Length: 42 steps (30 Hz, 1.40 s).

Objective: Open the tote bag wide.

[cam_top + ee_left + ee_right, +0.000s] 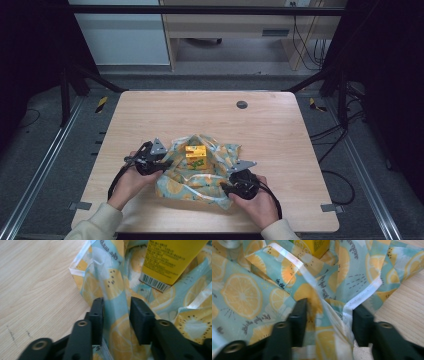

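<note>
Pale wood-grain laminate covers the counter [280, 130], which stands in a dim room with dark frames at both sides and a round grey cable plug [242, 104] near its far edge. Toward the near edge a cloth with a lemon print [200, 181] is spread, and a small yellow carton [195, 157] stands upright at about its middle, so that the fabric can be drawn up around it from the sides.

The left hand-held gripper [117, 315] is placed at the left border of the cloth. A raised fold of the fabric is seen between its two black jaws, but the pads are not yet pressed on it on both sides (a gap is visible at the right pad), so it is judged as released, not grasping. The right hand-held gripper [329, 320] is set at the near right corner; a bunched fold with a white hemmed edge lies between its jaws, and here also the jaws stand apart from it, so nothing is clenched yet.

The cloth is thin and soft, it wrinkles easily, and it is printed with orange and yellow citrus slices and small script on a light turquoise ground. The carton is stiff cardboard with sharp corners; a barcode and fine print are carried on one face. Probably both folds are meant to be pinched and lifted over the carton.
</note>
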Available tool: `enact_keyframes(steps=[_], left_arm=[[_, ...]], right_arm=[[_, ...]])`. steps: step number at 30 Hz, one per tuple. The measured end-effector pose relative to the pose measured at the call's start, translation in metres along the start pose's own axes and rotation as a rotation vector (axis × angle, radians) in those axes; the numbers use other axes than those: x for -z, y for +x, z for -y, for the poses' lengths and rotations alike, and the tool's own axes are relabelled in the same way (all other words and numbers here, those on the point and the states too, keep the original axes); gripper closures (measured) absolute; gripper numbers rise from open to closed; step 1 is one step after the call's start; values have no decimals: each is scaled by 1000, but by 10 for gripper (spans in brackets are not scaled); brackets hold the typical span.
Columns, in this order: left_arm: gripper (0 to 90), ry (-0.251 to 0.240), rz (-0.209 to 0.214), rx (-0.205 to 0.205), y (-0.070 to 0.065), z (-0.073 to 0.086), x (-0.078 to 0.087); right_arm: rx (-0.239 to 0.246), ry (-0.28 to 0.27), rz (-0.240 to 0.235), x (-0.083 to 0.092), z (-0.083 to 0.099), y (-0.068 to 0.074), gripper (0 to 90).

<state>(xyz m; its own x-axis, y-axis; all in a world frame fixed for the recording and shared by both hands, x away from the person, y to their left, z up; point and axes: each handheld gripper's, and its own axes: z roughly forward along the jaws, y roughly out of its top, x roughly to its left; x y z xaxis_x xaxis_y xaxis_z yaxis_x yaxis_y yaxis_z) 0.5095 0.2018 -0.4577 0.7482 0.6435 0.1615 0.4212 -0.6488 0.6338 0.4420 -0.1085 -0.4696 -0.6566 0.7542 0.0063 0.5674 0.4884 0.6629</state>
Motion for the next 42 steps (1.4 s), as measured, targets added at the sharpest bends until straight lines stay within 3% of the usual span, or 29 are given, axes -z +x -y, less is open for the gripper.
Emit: enact_keyframes(steps=[4, 7, 14, 21, 31, 42], left_arm=[[778, 16, -21, -13, -2, -1, -4], [835, 4, -40, -6, 0, -1, -5], [876, 26, -49, 40, 11, 6, -12], [881, 45, -68, 53, 17, 13, -12], [881, 36, -65, 80, 24, 18, -12], [884, 46, -75, 70, 25, 19, -15]], right_arm=[[33, 8, 15, -4, -2, -2, 804], [48, 8, 20, -6, -6, -8, 870], [27, 38, 60, -12, -9, -33, 888], [-11, 65, 77, -9, 0, -47, 890], [-50, 68, 77, -9, 6, -59, 890], [-58, 64, 88, -10, 7, -64, 891]])
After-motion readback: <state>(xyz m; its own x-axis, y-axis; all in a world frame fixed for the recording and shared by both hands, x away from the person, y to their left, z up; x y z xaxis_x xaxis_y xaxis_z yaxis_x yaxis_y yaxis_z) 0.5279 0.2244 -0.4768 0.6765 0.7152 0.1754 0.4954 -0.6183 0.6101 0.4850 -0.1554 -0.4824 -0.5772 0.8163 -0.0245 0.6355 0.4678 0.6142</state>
